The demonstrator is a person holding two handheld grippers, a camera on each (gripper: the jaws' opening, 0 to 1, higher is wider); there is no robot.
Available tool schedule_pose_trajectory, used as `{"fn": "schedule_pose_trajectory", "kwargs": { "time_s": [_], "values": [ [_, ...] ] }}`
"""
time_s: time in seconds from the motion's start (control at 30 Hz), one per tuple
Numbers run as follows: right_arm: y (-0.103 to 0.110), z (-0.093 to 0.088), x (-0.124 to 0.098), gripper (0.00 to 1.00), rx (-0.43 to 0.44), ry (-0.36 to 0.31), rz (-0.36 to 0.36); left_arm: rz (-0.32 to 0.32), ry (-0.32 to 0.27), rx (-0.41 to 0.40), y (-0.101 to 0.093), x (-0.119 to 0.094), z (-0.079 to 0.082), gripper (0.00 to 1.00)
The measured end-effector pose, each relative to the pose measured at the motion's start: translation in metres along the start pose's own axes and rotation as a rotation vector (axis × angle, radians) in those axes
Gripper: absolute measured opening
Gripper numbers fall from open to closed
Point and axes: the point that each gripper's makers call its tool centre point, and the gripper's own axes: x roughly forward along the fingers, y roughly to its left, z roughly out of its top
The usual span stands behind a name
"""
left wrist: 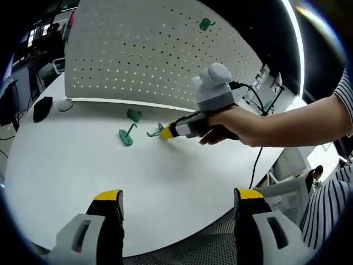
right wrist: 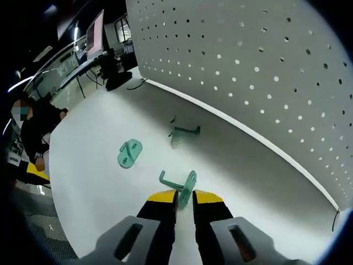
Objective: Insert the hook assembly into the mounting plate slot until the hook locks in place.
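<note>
The right gripper [right wrist: 185,197] is clamping the hook assembly [right wrist: 184,186], its stem pointing left, while the open left gripper [left wrist: 177,199] is hanging back from the pegboard [left wrist: 149,49].

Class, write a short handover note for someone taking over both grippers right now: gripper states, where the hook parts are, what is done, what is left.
Right gripper: jaws nearly shut on the round base of a green hook, low over the white table.
Left gripper: open, holding nothing, back near the table edge.
A second hook lies near the pegboard; the green mounting plate lies flat on the table, apart from both.
One green piece already hangs on the pegboard.
Done: hook gripped. Left: bring it to the plate and push it into the slot until it locks.
</note>
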Motion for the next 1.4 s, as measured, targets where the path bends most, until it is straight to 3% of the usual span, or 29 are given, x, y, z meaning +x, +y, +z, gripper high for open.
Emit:
{"fn": "schedule_pose_trajectory", "kwargs": {
  "time_s": [0.33, 0.6, 1.1, 1.4],
  "values": [
    [0.0, -0.001, 0.001, 0.02, 0.001, 0.01, -0.006, 0.003, 0.005, -0.004, 0.001, 0.001, -0.001, 0.83],
    [-0.008, 0.011, -0.013, 0.01, 0.033, -0.046, -0.012, -0.004, 0.004, -0.011, -0.001, 0.003, 0.002, 0.83],
    [-0.02, 0.028, -0.061, 0.0, 0.101, -0.177, -0.057, -0.015, -0.063, 0.017, -0.002, -0.002, 0.045, 0.83],
    [-0.015, 0.047, -0.101, 0.0, 0.154, -0.322, -0.064, -0.029, -0.104, 0.004, -0.004, -0.009, 0.068, 0.83]
  ]
}}
